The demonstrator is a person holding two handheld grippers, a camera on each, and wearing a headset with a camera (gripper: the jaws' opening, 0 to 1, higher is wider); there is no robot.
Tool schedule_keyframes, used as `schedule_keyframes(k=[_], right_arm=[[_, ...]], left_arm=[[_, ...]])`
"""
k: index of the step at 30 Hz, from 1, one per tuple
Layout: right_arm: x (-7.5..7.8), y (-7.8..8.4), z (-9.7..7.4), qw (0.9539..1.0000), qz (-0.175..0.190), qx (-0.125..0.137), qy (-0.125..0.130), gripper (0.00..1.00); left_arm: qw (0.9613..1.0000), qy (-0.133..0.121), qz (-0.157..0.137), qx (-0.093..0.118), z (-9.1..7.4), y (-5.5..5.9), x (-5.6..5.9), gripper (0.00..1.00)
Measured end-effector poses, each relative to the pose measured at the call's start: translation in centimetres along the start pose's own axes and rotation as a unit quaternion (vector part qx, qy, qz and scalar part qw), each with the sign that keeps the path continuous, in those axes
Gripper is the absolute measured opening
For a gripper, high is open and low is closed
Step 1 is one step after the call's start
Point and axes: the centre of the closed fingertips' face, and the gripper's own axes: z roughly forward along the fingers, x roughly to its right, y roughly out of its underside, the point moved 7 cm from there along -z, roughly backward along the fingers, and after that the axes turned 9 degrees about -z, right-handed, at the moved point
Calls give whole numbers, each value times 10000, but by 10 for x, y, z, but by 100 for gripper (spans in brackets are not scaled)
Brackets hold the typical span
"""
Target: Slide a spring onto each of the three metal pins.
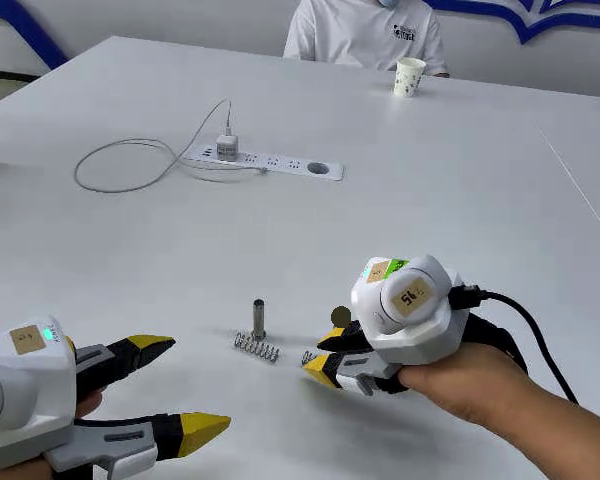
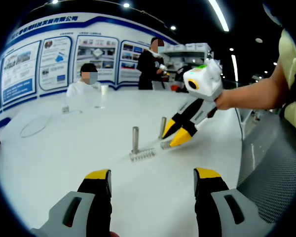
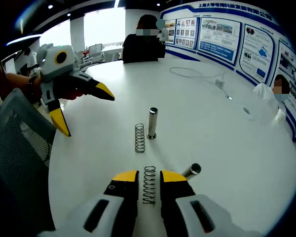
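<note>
Right gripper view gives the key relation. The right claw (image 3: 149,177) has its yellow-tipped jaws drawn close, one on each side of a spring (image 3: 149,185) that lies flat on the white table (image 3: 246,163). The spring's long axis runs straight ahead along the jaws, and its far end reaches just past the tips. A sliver of table seems to show between the coils and each jaw, so I cannot tell whether the spring is pinched or only straddled.

Just off this claw's right jaw, near the tip, stands the near pin (image 3: 191,171), upright and apart from the spring. Farther ahead, almost dead on the claw's line, the far pin (image 3: 152,123) stands upright. A second spring (image 3: 139,137) lies flat just beside its foot, also pointing away from the claw.

The left claw (image 1: 180,385) is spread wide and holds nothing. From it, the far pin is ahead and a touch left, with the second spring lying crosswise to its jaws. Both are well apart from its tips.

The right claw is plainly the nearer one. As I judge it, the coming move depends on a mismatch of axes, because the spring lies flat while the near pin stands upright. The spring needs a firm grip, a lift, a turn onto its end, and a short carry to the claw's right until its bore sits over the pin's top.
</note>
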Motion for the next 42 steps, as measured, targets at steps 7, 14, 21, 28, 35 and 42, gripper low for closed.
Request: schedule_keyframes(k=[7, 14, 21, 28, 35, 42], right_arm=[[0, -1, 7, 10000, 24, -88, -41, 18], [0, 1, 12, 9998, 39, -176, -62, 17], [0, 1, 15, 9997, 33, -247, -78, 16], [2, 0, 16, 9995, 117, -281, -81, 14], [2, 0, 16, 9993, 210, -295, -109, 12], [2, 0, 15, 9993, 186, -308, -100, 12]], left_arm=[[10000, -8, -22, 3, 0, 1, 0, 69], [10000, -25, -46, 5, -1, 2, -2, 69], [10000, -22, -70, 9, 0, 3, -2, 69], [10000, -27, -92, 19, -1, 4, -3, 69], [9999, -27, -111, 16, -1, 5, -3, 69], [9999, -30, -106, 31, -1, 4, -4, 69]])
